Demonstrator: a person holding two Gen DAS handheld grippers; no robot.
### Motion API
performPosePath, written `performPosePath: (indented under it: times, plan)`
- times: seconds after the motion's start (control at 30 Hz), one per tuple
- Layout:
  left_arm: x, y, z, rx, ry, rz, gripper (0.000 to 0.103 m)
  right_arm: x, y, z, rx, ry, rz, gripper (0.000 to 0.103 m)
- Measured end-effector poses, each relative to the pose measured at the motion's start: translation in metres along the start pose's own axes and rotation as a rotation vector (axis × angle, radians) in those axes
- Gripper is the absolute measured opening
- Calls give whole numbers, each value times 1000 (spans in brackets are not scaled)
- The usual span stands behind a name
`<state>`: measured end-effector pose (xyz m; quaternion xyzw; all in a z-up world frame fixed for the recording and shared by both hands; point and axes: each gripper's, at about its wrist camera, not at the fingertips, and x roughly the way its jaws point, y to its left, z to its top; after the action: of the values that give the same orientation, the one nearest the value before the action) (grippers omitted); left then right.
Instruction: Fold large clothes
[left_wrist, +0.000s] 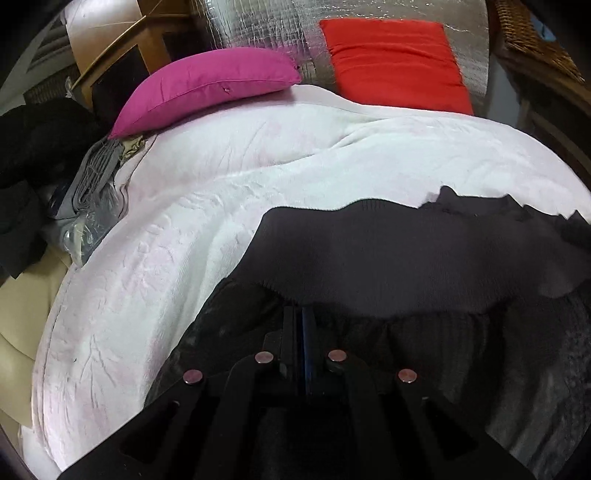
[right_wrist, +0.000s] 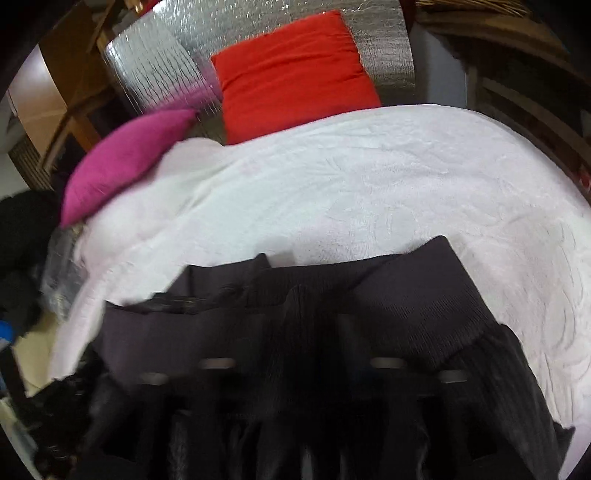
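Left wrist view: the left gripper (left_wrist: 297, 325) had its fingers pressed flat together over the near edge of a dark knit sweater (left_wrist: 388, 254), which lay across the near part of a white textured blanket (left_wrist: 229, 206) covering the bed. Whether any fabric sat between the pads could not be made out against the dark cloth. If only a thin fringe of knit was caught, a lift from here would likely let the hem slide free and spoil the fold. Behind the blanket a magenta cushion (left_wrist: 207, 88) and a red cushion (left_wrist: 395, 62) leaned against a silver foil sheet (left_wrist: 258, 33). Dark clothing (left_wrist: 40, 155) and a grey bundle in clear plastic (left_wrist: 92, 192) crowded the blanket's left edge, with wooden furniture (left_wrist: 118, 44) beyond.

Right wrist view: the picture was blurred, but the right gripper (right_wrist: 303, 369) appeared spread wide, with the sweater's ribbed fabric bunched up between and around its fingers and not visibly pinched. With one side loose, the garment could well drag unevenly and wrinkle, or pull the soft blanket along with it. The sweater's ribbed band (right_wrist: 424, 302) lay crooked on the blanket. The same two cushions and the foil sheet stood at the back, and a wicker-edged shelf (right_wrist: 498, 44) filled the upper right corner.
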<state>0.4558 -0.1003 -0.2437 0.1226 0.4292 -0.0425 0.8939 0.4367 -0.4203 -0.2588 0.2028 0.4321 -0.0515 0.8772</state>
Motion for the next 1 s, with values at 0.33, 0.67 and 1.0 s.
performPosePath:
  times: [0.33,0.67,1.0]
  plan:
    - [-77,17,-29,3,-87,-30,49,-115,-31,-54,-10,-81,44,73]
    - [-59,4,-71,114,-19,83,57,-104,-59,-105,10,66,-133,50]
    - [-61,7,-69,74,-40,72,57,-102,23,-94,-116,-26,42,52]
